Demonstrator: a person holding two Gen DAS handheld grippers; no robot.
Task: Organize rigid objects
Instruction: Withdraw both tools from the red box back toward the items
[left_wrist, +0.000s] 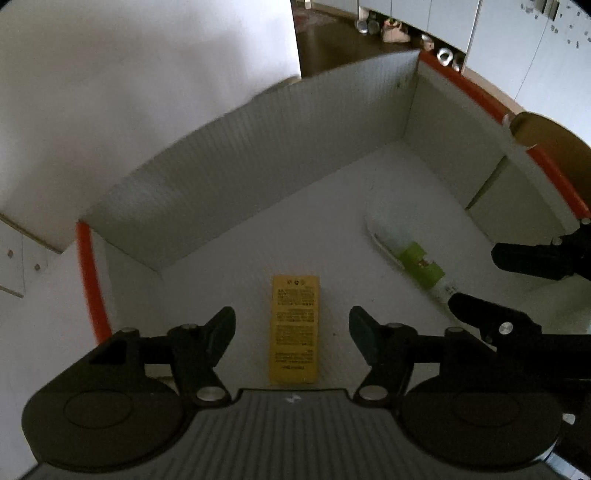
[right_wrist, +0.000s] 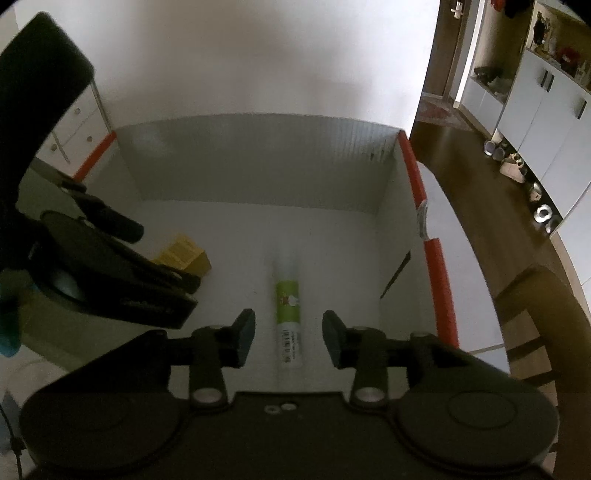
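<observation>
A large white cardboard box (left_wrist: 258, 158) fills both views, its corrugated walls standing upright on all visible sides and its top edges trimmed with orange-red strips (right_wrist: 439, 280). Outside it lie a dark wooden floor (right_wrist: 480, 166), white cabinets (right_wrist: 546, 110) and several shoes (right_wrist: 513, 166) lined up along the cabinet base; a white wall rises behind the box's far side.

The left gripper (left_wrist: 291, 328) hangs inside the box above its floor, jaws spread wide and holding nothing. The right gripper (right_wrist: 288, 336) hangs beside it, jaws also parted with nothing between the pads. In the left wrist view the right gripper's black fingers (left_wrist: 484, 310) reach in from the right edge, close over the tube's near end.

On the box floor lie two items. A yellow carton (left_wrist: 294, 328) printed with dark text lies flat, lengthwise between the left gripper's fingers and below them, toward the box's left half. From the right wrist camera the left gripper partly hides it. A white tube with a green label (right_wrist: 288, 310) lies flat in the right half, lengthwise between the right gripper's fingers, well apart from the carton and clear of the walls. Whether either gripper touches its item cannot be told.
</observation>
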